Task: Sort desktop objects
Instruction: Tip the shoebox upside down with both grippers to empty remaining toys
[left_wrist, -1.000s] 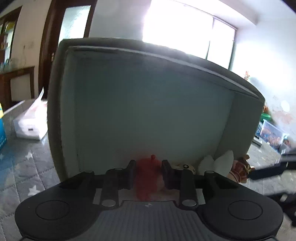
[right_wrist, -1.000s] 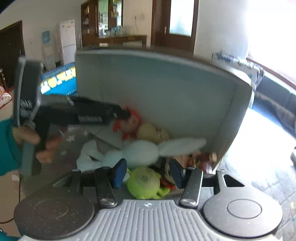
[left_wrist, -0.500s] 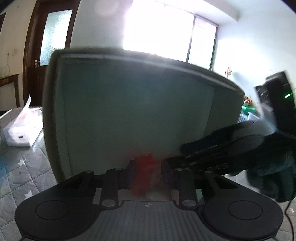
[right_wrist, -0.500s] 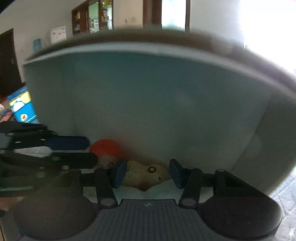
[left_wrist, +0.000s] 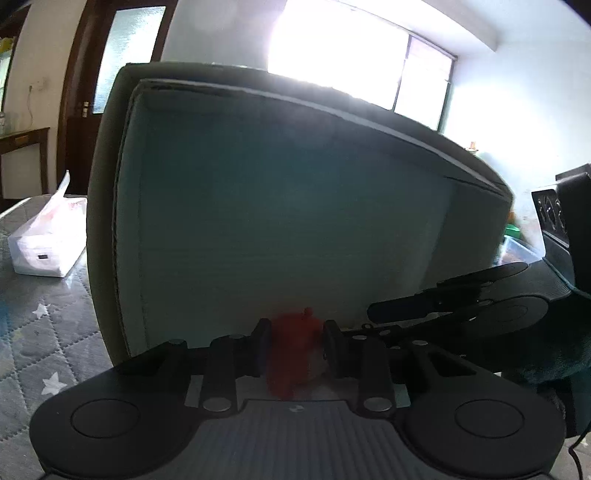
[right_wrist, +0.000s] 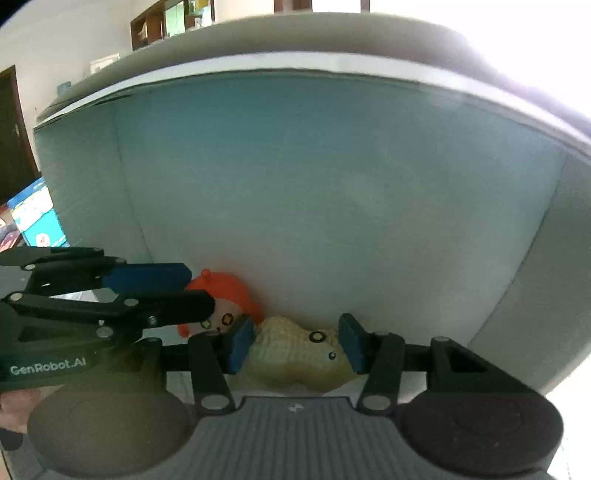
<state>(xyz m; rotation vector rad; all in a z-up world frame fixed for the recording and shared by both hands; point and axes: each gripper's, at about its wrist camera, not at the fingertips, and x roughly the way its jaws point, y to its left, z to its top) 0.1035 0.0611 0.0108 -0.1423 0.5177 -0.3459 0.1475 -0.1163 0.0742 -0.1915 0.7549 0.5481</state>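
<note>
A grey box (left_wrist: 295, 206) with a pale teal inside (right_wrist: 332, 192) fills both views. My left gripper (left_wrist: 295, 345) is shut on a red-haired doll (left_wrist: 291, 350) low inside the box, against its back wall. The doll (right_wrist: 225, 299) also shows in the right wrist view, held between the left gripper's fingers (right_wrist: 147, 277). My right gripper (right_wrist: 295, 347) is open, its jaws on either side of a cream peanut-shaped plush (right_wrist: 299, 350) lying beside the doll. The right gripper's fingers (left_wrist: 424, 306) show at the right of the left wrist view.
A white tissue pack (left_wrist: 44, 240) lies on the grey star-patterned cloth (left_wrist: 33, 339) left of the box. A blue carton (right_wrist: 37, 221) stands beyond the box's left wall. A window glares behind the box.
My right gripper has gone deeper into the box and now straddles the peanut plush. The left gripper has stayed shut on the doll, moving closer to the back wall.
</note>
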